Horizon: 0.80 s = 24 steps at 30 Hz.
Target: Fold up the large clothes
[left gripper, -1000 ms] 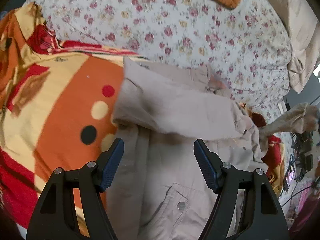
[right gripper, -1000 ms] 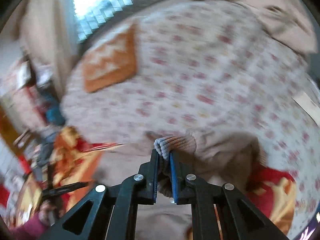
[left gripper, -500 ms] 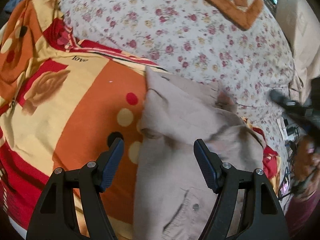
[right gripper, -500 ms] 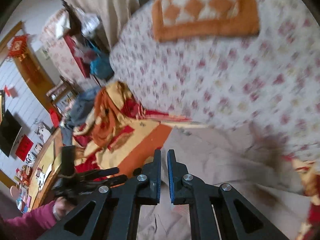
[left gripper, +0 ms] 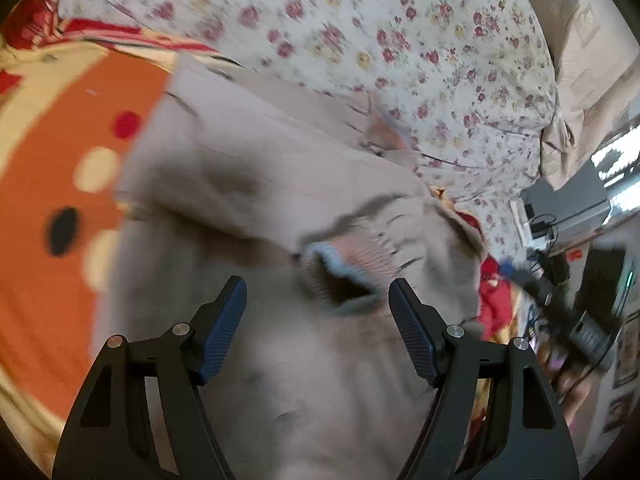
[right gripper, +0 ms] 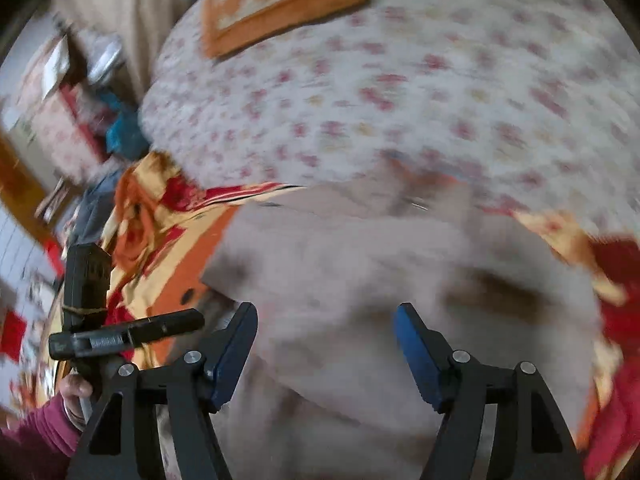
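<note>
With both jaws spread wide and holding nothing, the left gripper (left gripper: 316, 320) and right gripper (right gripper: 324, 344) hang over the beige jacket (left gripper: 280, 208), apparently its ribbed cuff (left gripper: 352, 264) just ahead; beyond, an orange blanket (left gripper: 48, 152), then flowered bedspread (left gripper: 400, 40).

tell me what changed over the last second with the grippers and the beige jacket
The right gripper let go of the ribbed sleeve cuff, which now lies across the beige fabric jacket, and opened wide. The left gripper stayed open above the jacket, which still lies on the orange patterned blanket.
</note>
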{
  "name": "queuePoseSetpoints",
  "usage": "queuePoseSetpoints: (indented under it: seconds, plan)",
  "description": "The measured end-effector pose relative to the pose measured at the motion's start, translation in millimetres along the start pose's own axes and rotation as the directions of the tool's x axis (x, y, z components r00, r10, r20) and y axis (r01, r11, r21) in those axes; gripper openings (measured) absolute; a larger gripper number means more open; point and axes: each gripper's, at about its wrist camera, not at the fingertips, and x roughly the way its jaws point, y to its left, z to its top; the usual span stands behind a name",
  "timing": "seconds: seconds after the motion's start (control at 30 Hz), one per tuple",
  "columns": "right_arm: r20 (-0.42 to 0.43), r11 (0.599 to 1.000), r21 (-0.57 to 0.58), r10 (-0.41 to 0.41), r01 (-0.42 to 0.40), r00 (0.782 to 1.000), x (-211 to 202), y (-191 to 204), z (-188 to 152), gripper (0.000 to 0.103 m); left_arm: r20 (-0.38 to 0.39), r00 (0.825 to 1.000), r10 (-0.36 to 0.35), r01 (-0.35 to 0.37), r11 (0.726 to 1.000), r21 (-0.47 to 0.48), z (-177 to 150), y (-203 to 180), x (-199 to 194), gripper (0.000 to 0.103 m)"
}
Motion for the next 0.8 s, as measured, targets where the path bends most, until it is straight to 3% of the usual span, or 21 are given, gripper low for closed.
queuePoseSetpoints:
  seconds: [0.1, 0.2, 0.23, 0.27, 0.3, 0.33, 0.4, 0.53, 0.63, 0.8]
  plan:
    - [0.01, 0.993, 0.09, -0.079, 0.078, 0.997, -24.4, -41.8, -27.9, 0.069, -0.036, 0.998, 0.052, -0.053, 0.998, -0.025, -0.4, -14.2, 27.7, 0.074]
    - [-0.008, 0.982, 0.156, -0.108, 0.108, 0.994, -41.9, -73.6, -51.5, 0.069, -0.064, 0.995, 0.074, -0.073, 0.997, 0.022, -7.0, -30.2, 46.1, 0.073]
    - [-0.012, 0.978, 0.17, -0.12, 0.12, 0.993, -46.1, -82.2, -58.1, 0.069, -0.05, 0.996, 0.077, -0.074, 0.996, 0.051, -8.0, -36.7, 45.3, 0.068]
    - [-0.012, 0.975, 0.18, -0.132, 0.132, 0.991, -49.5, -88.0, -62.7, 0.069, -0.031, 0.997, 0.074, -0.072, 0.995, 0.07, -7.7, -40.7, 42.7, 0.045]
    - [-0.009, 0.972, 0.19, -0.141, 0.141, 0.99, -52.4, -94.0, -66.6, 0.069, -0.022, 0.997, 0.073, -0.071, 0.993, 0.094, -5.9, -46.5, 40.1, 0.034]
    - [-0.006, 0.968, 0.203, -0.147, 0.145, 0.989, -55.9, -99.9, -69.5, 0.069, -0.024, 0.997, 0.069, -0.066, 0.99, 0.122, -1.3, -54.1, 35.5, 0.025]
    - [0.003, 0.961, 0.234, -0.153, 0.148, 0.988, -59.3, -112.7, -72.1, 0.069, -0.012, 0.999, 0.046, -0.044, 0.989, 0.14, 8.6, -60.0, 24.4, 0.018]
    - [0.031, 0.949, 0.276, -0.165, 0.15, 0.986, -57.9, -127.5, -68.8, 0.069, 0.075, 0.996, 0.04, -0.051, 0.987, 0.155, 36.7, -64.7, -9.4, 0.014]
    - [0.045, 0.942, 0.298, -0.176, 0.155, 0.983, -52.8, -135.0, -61.1, 0.069, 0.179, 0.98, 0.09, -0.116, 0.984, 0.137, 61.5, -52.4, -38.4, 0.013]
    - [0.027, 0.926, 0.327, -0.212, 0.191, 0.977, -33.0, -144.0, -40.6, 0.069, 0.178, 0.965, 0.191, -0.205, 0.977, 0.063, 79.6, -6.6, -43.7, 0.013]
